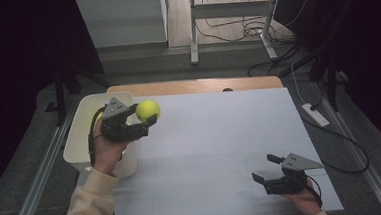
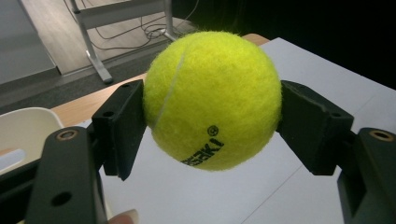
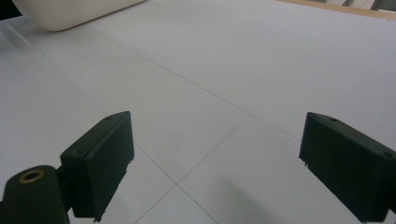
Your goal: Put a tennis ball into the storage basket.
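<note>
High view, bin: white tub [image 1: 82,139] sits off the table's left edge
left gripper [image 1: 147,121]: clamped on the yellow tennis ball [image 1: 148,110], held up just right of the tub
right gripper [image 1: 265,169]: jaws wide apart, nothing between, near-right over white table [image 1: 220,135]

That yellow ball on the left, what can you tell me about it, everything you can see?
The tennis ball is bright yellow-green and fuzzy like felt, with a pale curved seam and black printed lettering low on its front. It looks whole and clean. The left gripper clamps it, one black pad pressing each side, lifted off the white table, near the edge of the white bin.
</note>
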